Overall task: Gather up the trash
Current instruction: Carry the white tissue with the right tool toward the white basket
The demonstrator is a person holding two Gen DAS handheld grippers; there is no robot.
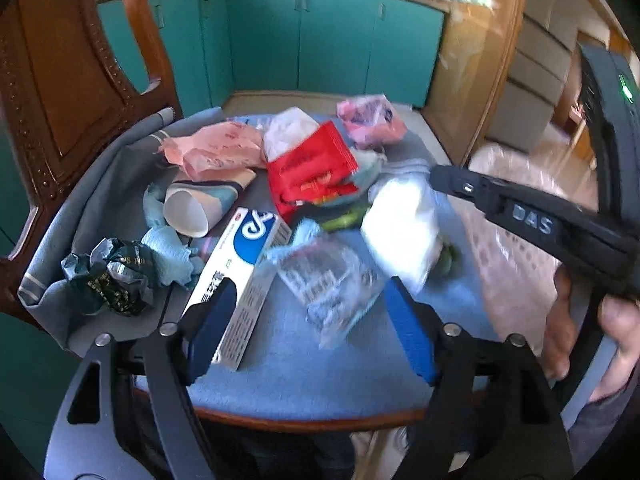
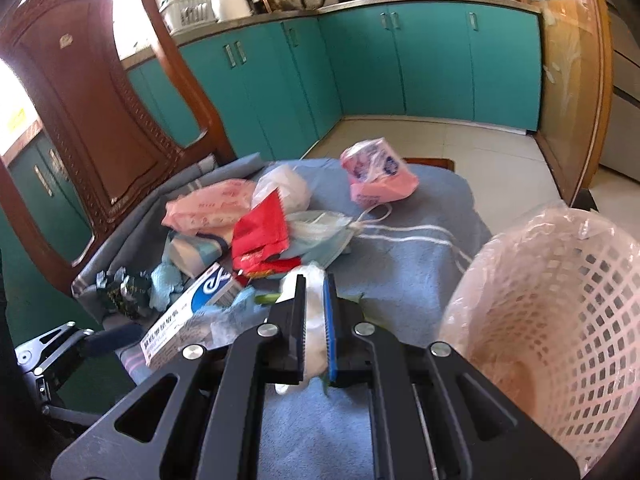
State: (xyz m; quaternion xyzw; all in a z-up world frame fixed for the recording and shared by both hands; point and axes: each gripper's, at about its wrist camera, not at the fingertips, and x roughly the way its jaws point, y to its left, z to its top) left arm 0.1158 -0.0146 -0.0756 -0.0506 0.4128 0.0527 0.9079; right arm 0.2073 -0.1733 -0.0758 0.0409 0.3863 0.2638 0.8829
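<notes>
Right claw, jaws clamped on a white bag, just beside the lined basket: transfer step; next, carry it over the rim and release. Left claw, jaws wide and empty, hovers above remaining trash: clear wrapper, toothpaste box beside the basket.

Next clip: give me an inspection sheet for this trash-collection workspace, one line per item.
Surface: table under a blue towel; wood rim showing.
Job's things: red packet, paper cup on its side, blue-and-white box, crumpled dark wrapper, pink packs, clear plastic bag; lined white basket at the table's right.
Clutter: nothing seen beyond the trash.
Grippers: left tongs open, empty; right tongs shut on a white bag.
Cables: nothing seen.
Surroundings: teal cabinets, carved wooden chair back, pots on the counter.
</notes>
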